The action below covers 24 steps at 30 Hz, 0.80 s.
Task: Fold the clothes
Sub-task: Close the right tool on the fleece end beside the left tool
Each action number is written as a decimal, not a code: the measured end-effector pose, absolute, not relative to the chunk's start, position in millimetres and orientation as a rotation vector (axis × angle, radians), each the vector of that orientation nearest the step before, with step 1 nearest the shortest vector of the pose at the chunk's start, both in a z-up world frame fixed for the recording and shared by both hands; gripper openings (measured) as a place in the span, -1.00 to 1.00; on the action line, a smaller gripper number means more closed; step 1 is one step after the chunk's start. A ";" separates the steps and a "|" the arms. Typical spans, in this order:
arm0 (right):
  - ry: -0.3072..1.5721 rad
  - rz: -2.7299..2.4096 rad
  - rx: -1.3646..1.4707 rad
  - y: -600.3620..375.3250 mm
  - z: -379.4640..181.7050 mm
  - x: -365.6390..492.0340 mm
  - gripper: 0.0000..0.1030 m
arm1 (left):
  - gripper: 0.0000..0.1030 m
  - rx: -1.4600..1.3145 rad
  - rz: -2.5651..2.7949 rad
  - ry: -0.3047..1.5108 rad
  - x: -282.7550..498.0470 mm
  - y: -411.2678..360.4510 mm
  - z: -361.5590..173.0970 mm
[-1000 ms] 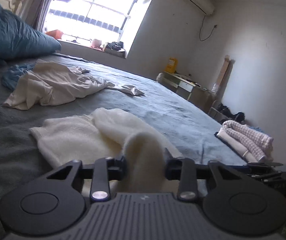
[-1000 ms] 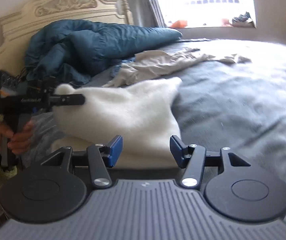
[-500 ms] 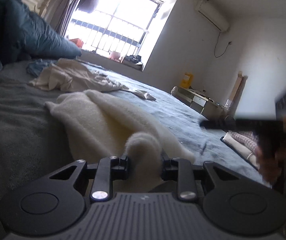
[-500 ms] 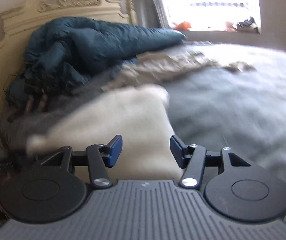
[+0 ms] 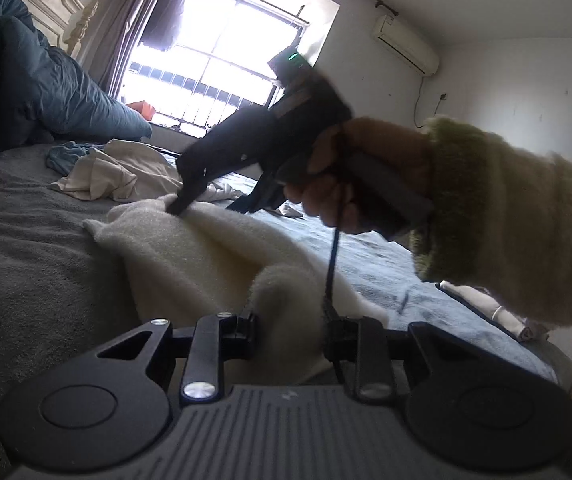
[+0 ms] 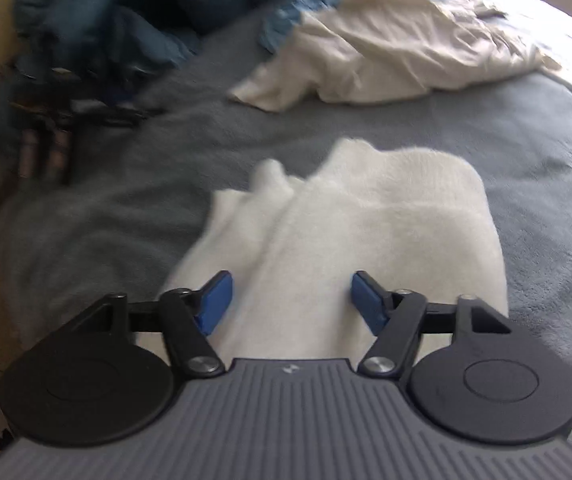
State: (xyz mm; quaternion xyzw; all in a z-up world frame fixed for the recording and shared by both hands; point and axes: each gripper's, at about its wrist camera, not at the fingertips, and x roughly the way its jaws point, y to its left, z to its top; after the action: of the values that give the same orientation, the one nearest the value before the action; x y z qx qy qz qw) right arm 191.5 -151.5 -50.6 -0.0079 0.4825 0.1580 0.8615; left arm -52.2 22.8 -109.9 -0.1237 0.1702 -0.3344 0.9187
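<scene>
A cream fleece garment (image 5: pixel 206 248) lies stretched along the grey bed blanket (image 5: pixel 26 260). My left gripper (image 5: pixel 289 320) is shut on a bunched near end of it, low over the bed. In the left wrist view my right gripper (image 5: pixel 176 206), held by a hand (image 5: pixel 325 184) in a cream and green sleeve (image 5: pixel 525 220), points down with its tips on the garment's far end. In the right wrist view the right gripper (image 6: pixel 291 300) hangs over the garment (image 6: pixel 385 208). Its jaws are closing, fabric lies between the blue pads (image 6: pixel 216 300), and they still stand wide.
A crumpled beige shirt (image 6: pixel 385 52) lies farther up the bed, also the beige shirt (image 5: pixel 118 172) in the left wrist view. A blue duvet (image 6: pixel 146 8) is heaped by the headboard. Folded clothes (image 5: pixel 497 312) sit near the bed's far corner. Blurred dark items (image 6: pixel 46 120) lie at the left edge.
My right gripper has swung across the bed and tipped downward onto the garment's far end. My left gripper sank toward the blanket, still holding the fabric, then stayed still.
</scene>
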 end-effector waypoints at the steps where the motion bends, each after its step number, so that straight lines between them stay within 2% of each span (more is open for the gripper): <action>1: 1.012 0.331 0.004 -153.4 -53.3 190.4 -0.10 | -0.41 -0.257 -0.693 0.348 -51.8 23.7 -110.2; 3: 0.998 0.319 0.053 -161.4 -53.2 187.2 -0.60 | -0.41 -0.266 -0.706 0.347 -50.2 25.7 -110.6; 5: 0.961 0.304 0.131 -174.7 -49.4 180.6 -0.74 | -0.41 -0.277 -0.718 0.348 -48.2 27.9 -110.6; 12: 0.875 0.272 0.384 -223.3 -47.7 164.3 -0.79 | -0.41 -0.269 -0.729 0.342 -44.2 29.5 -111.8; 19: 0.545 0.240 0.683 -276.8 -33.4 82.7 -0.83 | -0.37 -0.247 -0.730 0.346 -42.4 27.8 -108.8; 21: 0.480 0.203 0.746 -295.3 -40.8 53.8 -0.83 | -0.33 -0.237 -0.733 0.355 -42.3 27.7 -106.3; 24: 0.456 0.164 0.841 -316.3 -60.3 32.4 -0.84 | -0.14 -0.265 -0.750 0.371 -43.1 39.1 -99.4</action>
State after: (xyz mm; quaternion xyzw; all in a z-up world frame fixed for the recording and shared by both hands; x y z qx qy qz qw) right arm 32.4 -316.3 -60.3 0.4041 0.2194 0.0790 0.8845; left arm -43.1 39.1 -99.4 -0.1284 0.1798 -0.3632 0.9052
